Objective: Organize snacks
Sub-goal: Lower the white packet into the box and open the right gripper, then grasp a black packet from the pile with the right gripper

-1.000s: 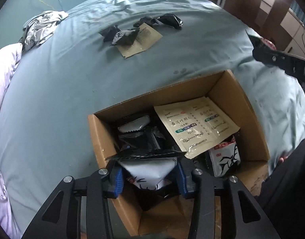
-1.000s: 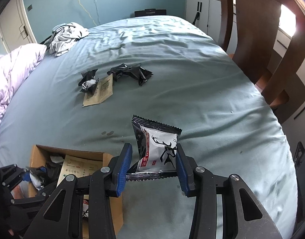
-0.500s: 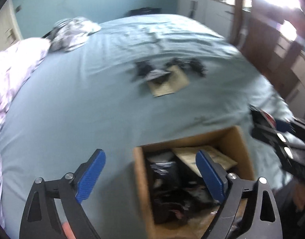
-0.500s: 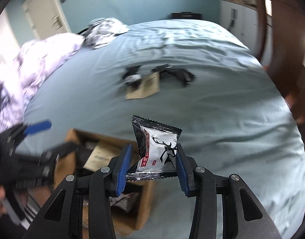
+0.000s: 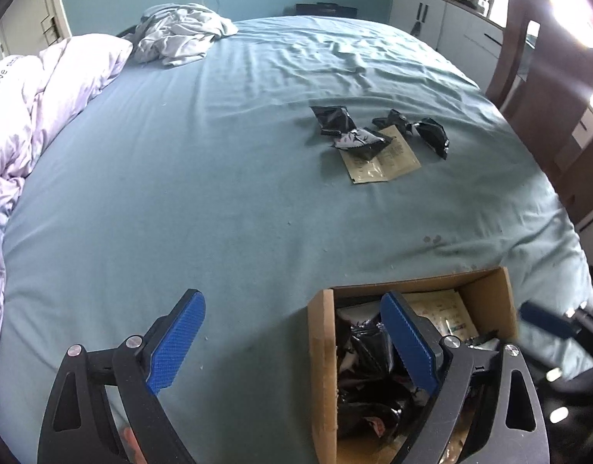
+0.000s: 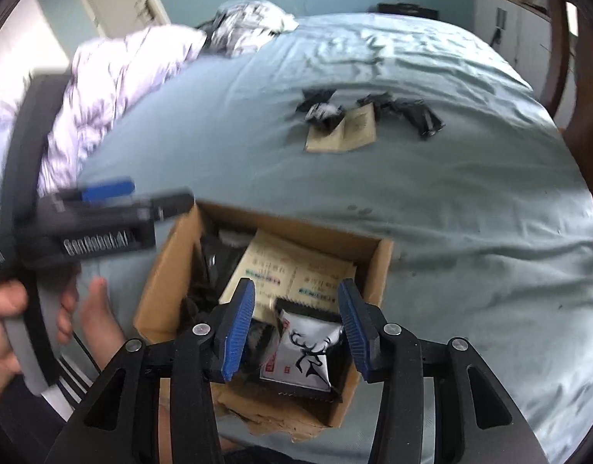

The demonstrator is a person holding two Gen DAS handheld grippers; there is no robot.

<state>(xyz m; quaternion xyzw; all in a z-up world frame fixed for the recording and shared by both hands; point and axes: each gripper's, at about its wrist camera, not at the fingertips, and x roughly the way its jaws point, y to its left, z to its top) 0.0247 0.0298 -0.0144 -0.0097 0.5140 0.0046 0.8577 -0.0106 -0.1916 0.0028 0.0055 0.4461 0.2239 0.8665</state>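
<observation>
A cardboard box [image 6: 168,266] with several snack packets sits at the bed's near edge; it also shows in the left wrist view [image 5: 319,348]. My right gripper [image 6: 296,328] is open over the box. A silver deer-print packet [image 6: 308,355] lies loose in the box below its jaws, on tan sachets [image 6: 292,274]. My left gripper [image 5: 292,344] is open wide and empty, left of and above the box. Several black packets [image 5: 337,120] and a tan sachet [image 5: 385,158] lie further out on the bed; they also show, blurred, in the right wrist view [image 6: 346,120].
The bed has a blue-green sheet [image 5: 180,201]. A lilac duvet [image 5: 33,104] lies at the left and crumpled clothes [image 5: 180,38] at the far end. A wooden chair [image 5: 555,96] stands at the right. The left gripper and a hand [image 6: 10,309] show blurred in the right wrist view.
My right gripper moved over the box, opened and let go of the deer-print packet, which now lies in the box. My left gripper released its packet, opened wide and pulled up and left.
</observation>
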